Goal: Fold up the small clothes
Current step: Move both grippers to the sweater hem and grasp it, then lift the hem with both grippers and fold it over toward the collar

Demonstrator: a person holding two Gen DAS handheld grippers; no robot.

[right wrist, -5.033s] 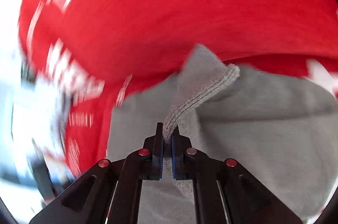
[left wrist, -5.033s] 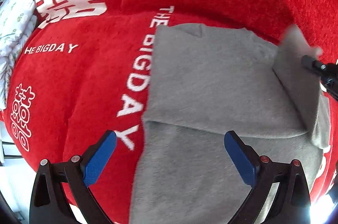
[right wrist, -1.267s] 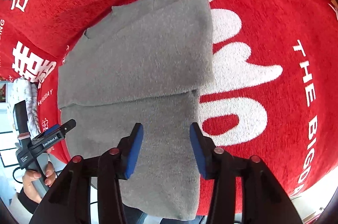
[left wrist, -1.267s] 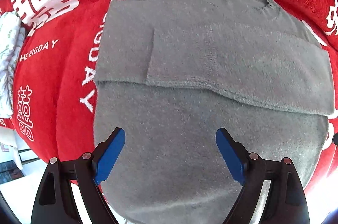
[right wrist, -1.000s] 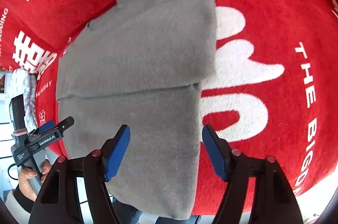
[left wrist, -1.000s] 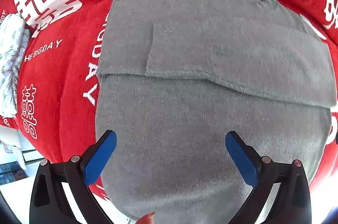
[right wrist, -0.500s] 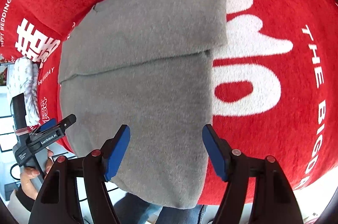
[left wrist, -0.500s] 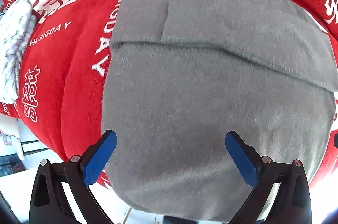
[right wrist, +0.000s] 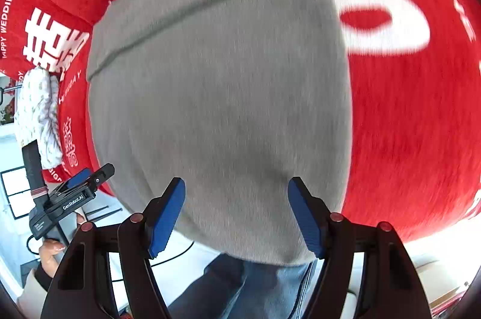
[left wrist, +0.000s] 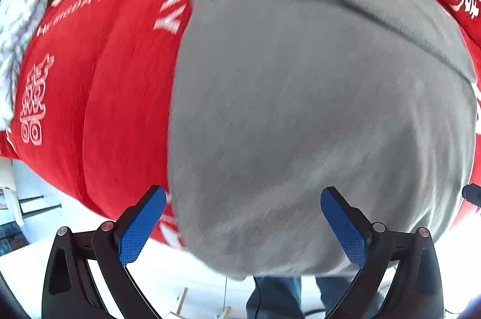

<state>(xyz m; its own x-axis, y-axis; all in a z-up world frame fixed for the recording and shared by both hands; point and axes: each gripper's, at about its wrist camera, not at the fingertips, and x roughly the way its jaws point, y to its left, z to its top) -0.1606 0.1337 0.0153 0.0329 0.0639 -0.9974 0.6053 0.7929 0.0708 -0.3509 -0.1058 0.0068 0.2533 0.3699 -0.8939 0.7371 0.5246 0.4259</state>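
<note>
One grey sweater (left wrist: 315,96), sleeves folded across its upper part, spread on one red blanket (left wrist: 99,96) with white lettering, hem draped over the near edge. Two grippers: left gripper (left wrist: 243,221) above the hem, jaws spread wide, grasping nothing; right gripper (right wrist: 237,212) likewise released, blue pads either side of the hem, empty. One white patterned cloth (right wrist: 37,114) bundled at the blanket's left edge. Blue jeans (right wrist: 255,286) below the hem.

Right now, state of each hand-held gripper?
Left hand-held gripper: open, holding nothing, over the grey sweater.
Right hand-held gripper: open, holding nothing.
</note>
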